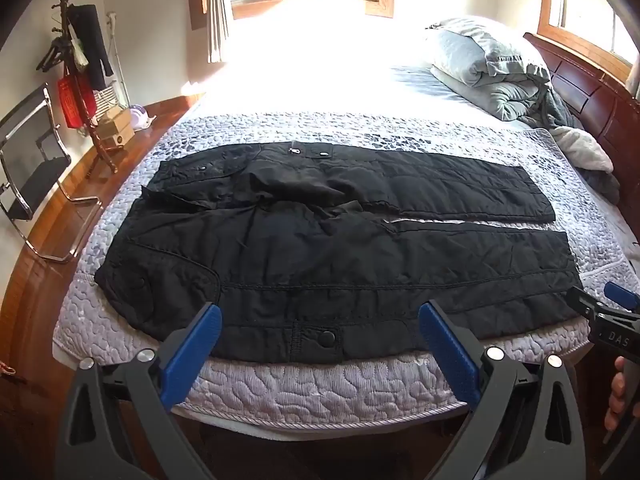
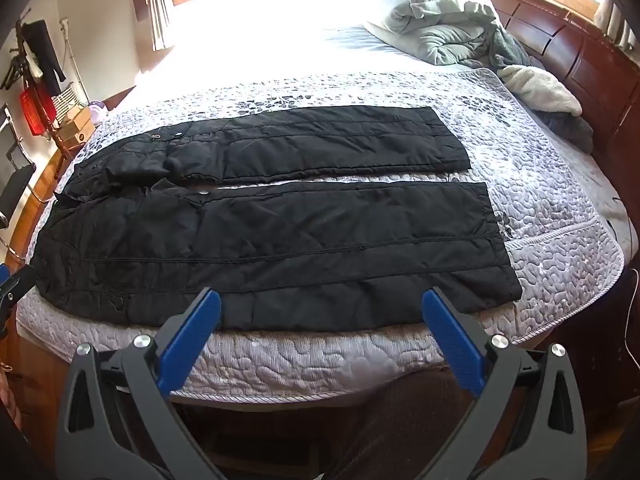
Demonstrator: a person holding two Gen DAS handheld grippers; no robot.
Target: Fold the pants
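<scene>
Sunlit from the windows behind it, the bed point(image 1: 280, 392) carries a grey quilted cover, and your black pants point(image 1: 320, 256) lie spread flat across it near the front edge, waist toward the coat rack point(image 1: 80, 80), legs running side by side toward the wooden headboard point(image 1: 592, 96). Your left gripper point(image 1: 320, 340) hangs released above the pants' near edge, gripping nothing. Your right gripper point(image 2: 322, 328) is likewise spread wide over the near leg, empty.

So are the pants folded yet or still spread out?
Spread out. The black pants lie flat on the bed, both legs side by side with a gap between.
</scene>
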